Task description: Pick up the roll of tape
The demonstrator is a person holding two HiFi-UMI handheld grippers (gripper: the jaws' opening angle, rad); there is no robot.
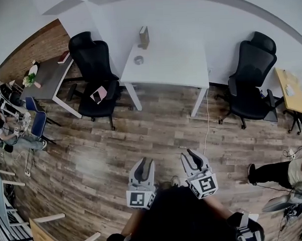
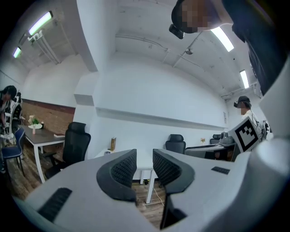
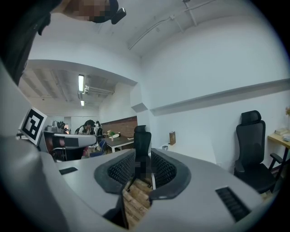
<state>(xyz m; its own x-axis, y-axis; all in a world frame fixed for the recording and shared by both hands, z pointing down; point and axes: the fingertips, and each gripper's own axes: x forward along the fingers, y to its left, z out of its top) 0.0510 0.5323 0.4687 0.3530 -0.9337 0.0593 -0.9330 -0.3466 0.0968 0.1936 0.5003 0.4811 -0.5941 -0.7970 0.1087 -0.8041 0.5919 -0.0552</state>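
The roll of tape [image 1: 138,59] is a small grey ring on the white table [image 1: 174,67] across the room, near a tan box [image 1: 144,36]. Both grippers are held low in front of the person, well short of the table and pointing toward it. My left gripper [image 1: 145,162] has its jaws apart with nothing between them; its own view shows the tape [image 2: 107,152] far off beyond the left gripper [image 2: 144,159]. My right gripper [image 1: 190,154] is open and empty too. In the right gripper view the tape [image 3: 164,147] lies beyond the right gripper [image 3: 142,166].
Black office chairs [image 1: 96,70] [image 1: 252,74] flank the table. A grey desk [image 1: 46,76] stands far left and a wooden desk [image 1: 291,90] far right. A person [image 1: 10,133] sits at the left, and another person's legs [image 1: 274,172] show at the right. Wood floor [image 1: 156,132] lies between me and the table.
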